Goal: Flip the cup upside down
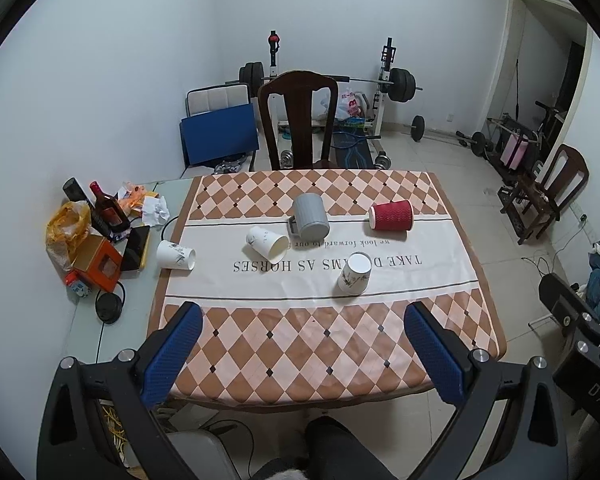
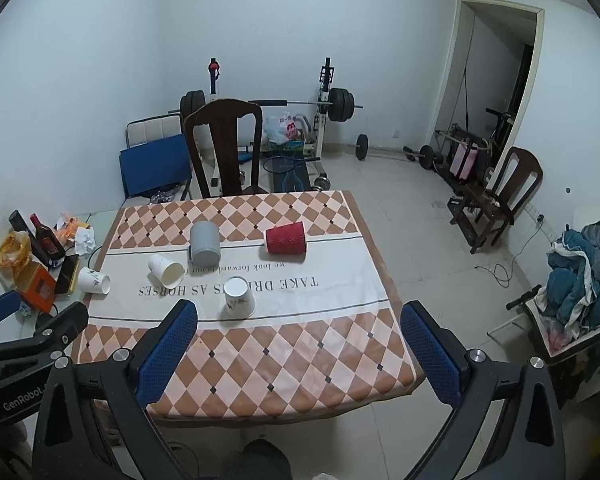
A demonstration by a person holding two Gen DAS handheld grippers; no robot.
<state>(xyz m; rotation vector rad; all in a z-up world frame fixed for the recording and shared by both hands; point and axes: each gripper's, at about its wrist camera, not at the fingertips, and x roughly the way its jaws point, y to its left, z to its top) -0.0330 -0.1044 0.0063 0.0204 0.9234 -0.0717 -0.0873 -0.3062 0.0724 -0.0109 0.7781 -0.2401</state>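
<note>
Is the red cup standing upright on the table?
No, the red cup lies on its side on the tablecloth, its ribbed wall resting on the cloth and its wide mouth pointing right.

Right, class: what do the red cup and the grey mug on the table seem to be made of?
Red cup: probably paper, matte; its wall carries wavy ripple ridges like an insulated takeaway cup.
Grey mug: unclear, plastic or ceramic; thick wall, fine vertical ribbing, dull even grey, a side handle.
</note>
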